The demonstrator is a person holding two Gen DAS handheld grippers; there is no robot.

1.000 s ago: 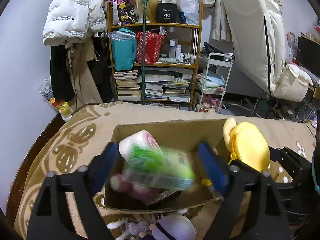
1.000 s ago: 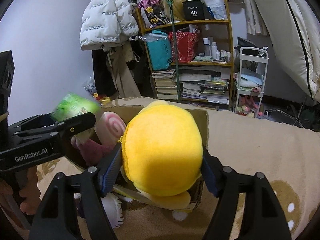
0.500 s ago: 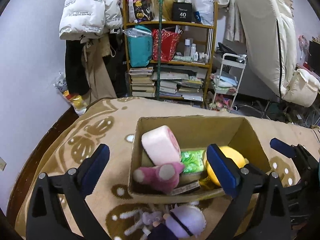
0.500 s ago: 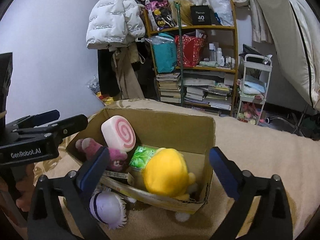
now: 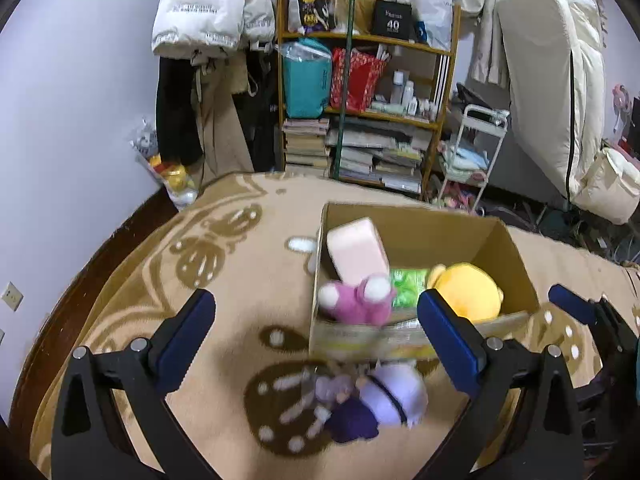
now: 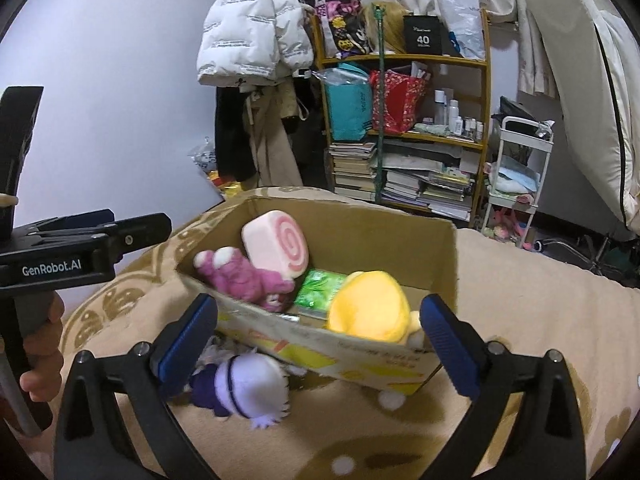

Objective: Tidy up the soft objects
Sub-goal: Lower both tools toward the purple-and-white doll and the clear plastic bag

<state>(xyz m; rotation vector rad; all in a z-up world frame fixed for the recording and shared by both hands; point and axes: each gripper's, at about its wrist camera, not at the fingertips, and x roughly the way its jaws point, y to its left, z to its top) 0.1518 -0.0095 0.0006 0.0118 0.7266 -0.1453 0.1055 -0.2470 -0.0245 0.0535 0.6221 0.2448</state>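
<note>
Purple doll [image 6: 244, 386] lies blurred on the blanket [image 5: 240, 280], just before the box [image 6: 360, 354].
Both grippers, left [image 5: 316, 344] and right [image 6: 318, 348], gape empty; inside the box sit a pink bear [image 6: 244, 278], half-hidden green pack [image 6: 318, 290], yellow plush [image 6: 370, 308], swirl cushion [image 6: 276, 244].

Black right gripper [image 6: 318, 350] has blue pads (silver screws), white "GenRobot.AI" lettering.
</note>
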